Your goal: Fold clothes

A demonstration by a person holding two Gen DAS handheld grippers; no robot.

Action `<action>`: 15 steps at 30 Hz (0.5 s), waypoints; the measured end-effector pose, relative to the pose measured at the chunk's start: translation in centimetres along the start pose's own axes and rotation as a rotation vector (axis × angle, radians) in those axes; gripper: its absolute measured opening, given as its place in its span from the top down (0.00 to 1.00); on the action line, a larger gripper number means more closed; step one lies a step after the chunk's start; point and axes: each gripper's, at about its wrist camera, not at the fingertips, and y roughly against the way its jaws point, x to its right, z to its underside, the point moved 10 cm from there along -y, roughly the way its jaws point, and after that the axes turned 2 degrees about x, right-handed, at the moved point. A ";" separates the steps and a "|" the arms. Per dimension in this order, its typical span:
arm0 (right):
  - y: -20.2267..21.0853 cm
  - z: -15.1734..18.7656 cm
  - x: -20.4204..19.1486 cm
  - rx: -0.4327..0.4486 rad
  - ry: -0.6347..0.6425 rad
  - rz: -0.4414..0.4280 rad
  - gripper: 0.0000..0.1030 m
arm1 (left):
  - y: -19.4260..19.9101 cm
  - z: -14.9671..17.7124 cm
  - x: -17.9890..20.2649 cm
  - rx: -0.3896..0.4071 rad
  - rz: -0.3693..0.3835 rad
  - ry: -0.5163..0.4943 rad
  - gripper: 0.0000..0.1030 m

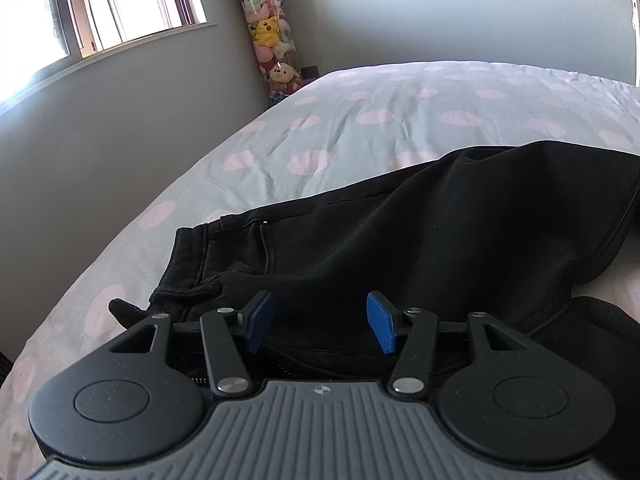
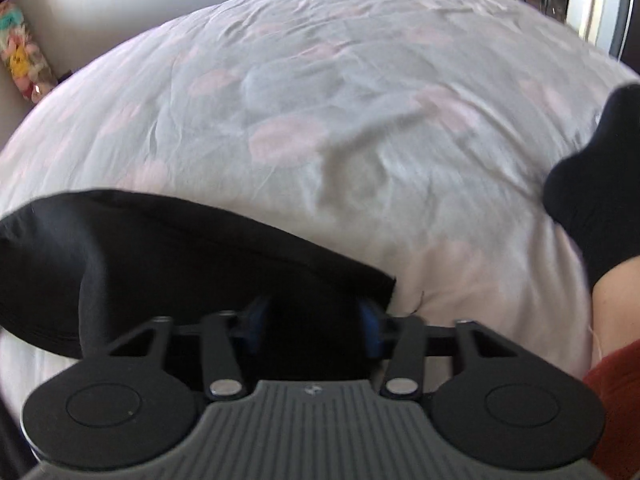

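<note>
Black trousers (image 1: pixel 400 232) lie across the bed, the waistband with a belt loop at the left. My left gripper (image 1: pixel 320 320) hovers just over them, open, its blue pads (image 1: pixel 382 324) wide apart and pressing on nothing. In the blurred right wrist view, a folded black end of the garment (image 2: pixel 160 256) lies on the bedcover and reaches in between the blue pads (image 2: pixel 372 328) of my right gripper (image 2: pixel 314 322). These pads stand apart with the dark cloth in the gap, and their tips are partly hidden by the fabric.
The bedcover (image 1: pixel 360 128) is pale with pink blotches and wrinkled (image 2: pixel 320 100). A clear tube of plush toys (image 1: pixel 268 40) stands in the corner by a window (image 1: pixel 100 0). A person's foot in a black sock (image 2: pixel 592 184) rests on the bed at the right, above red cloth (image 2: pixel 616 400).
</note>
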 end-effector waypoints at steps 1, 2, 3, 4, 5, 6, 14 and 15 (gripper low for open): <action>0.2 -0.3 -0.4 0.006 0.024 0.008 0.83 | 0.0 0.0 0.0 -0.002 0.002 0.003 0.40; 0.4 -0.6 -0.7 0.014 0.047 0.019 0.84 | 0.0 0.0 0.0 -0.002 0.004 0.004 0.40; 0.7 -1.2 -0.6 0.029 0.064 0.047 0.85 | 0.0 -0.1 -0.1 -0.003 0.006 0.005 0.40; 1.0 -2.1 -0.5 0.051 0.075 0.071 0.85 | 0.0 -0.1 -0.1 -0.003 0.008 0.007 0.40; 1.3 -3.0 -0.2 0.074 0.083 0.096 0.86 | 0.0 -0.1 -0.1 -0.004 0.009 0.008 0.40; 1.5 -4.2 0.1 0.110 0.078 0.120 0.86 | 0.0 -0.1 -0.1 -0.004 0.010 0.010 0.40; 0.8 -9.2 -1.1 0.185 0.141 0.231 0.85 | 0.7 -0.4 -0.6 0.012 0.041 0.045 0.40; 0.6 -9.0 -1.1 0.176 0.149 0.234 0.85 | 1.1 -0.7 -0.9 0.019 0.046 0.055 0.40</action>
